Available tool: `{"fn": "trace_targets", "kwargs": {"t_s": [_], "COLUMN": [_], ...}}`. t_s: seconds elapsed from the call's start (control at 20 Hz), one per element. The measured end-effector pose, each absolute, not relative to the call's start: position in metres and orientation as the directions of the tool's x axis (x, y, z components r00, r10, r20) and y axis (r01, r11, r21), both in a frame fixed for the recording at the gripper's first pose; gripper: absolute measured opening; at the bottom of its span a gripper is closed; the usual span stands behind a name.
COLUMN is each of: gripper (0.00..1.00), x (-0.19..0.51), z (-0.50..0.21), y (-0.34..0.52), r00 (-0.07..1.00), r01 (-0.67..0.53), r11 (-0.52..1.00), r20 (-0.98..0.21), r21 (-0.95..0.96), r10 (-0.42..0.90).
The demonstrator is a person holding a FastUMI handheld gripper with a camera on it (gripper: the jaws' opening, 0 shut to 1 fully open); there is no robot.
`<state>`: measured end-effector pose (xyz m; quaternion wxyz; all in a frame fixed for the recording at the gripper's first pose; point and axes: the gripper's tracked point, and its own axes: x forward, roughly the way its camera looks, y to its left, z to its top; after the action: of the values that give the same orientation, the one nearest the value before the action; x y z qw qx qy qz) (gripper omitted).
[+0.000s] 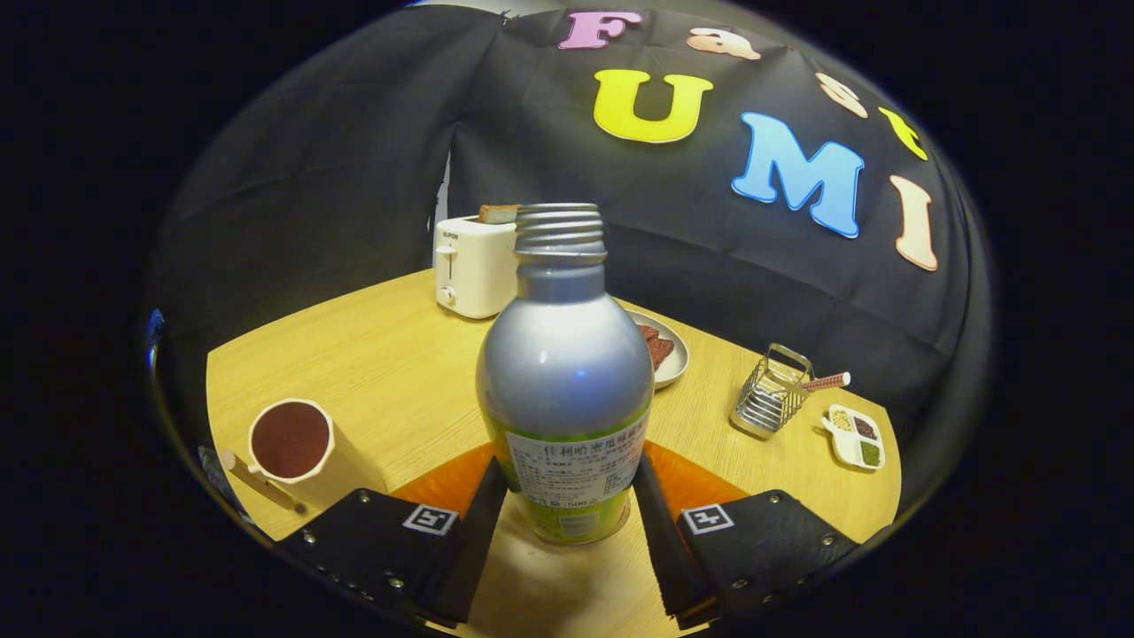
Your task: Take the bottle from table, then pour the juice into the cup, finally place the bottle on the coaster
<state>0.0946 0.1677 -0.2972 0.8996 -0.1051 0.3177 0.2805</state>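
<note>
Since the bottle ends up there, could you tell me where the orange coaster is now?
In the gripper view the flat orange coaster lies on the wooden table under and just behind the silver bottle, which stands between the gripper fingers.

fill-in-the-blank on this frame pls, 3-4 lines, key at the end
1. The bottle stands upright between the fingers of the tongs and has no ____ on its threaded neck.
2. The bottle's base rests on an ____ coaster.
3. A slice of bread sticks out of the white ____ behind the bottle.
4. The cup on the table holds a dark ____ liquid.

Missing words: cap; orange; toaster; red
</note>
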Motion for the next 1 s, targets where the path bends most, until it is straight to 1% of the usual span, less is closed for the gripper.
{"fn": "trace_targets", "kwargs": {"t_s": [0.3,0.65,1.0], "gripper": [0.78,0.80,0.81], "x": [0.113,0.115,0.114], "z": [-0.308,-0.330,-0.333], "y": [0.170,0.166,0.163], "r00": [0.683,0.692,0.707], "r01": [-0.542,-0.489,-0.458], "r11": [0.840,0.872,0.888], "r20": [-0.591,-0.601,-0.592], "r21": [-0.016,0.018,0.035], "r10": [0.429,0.400,0.388]}}
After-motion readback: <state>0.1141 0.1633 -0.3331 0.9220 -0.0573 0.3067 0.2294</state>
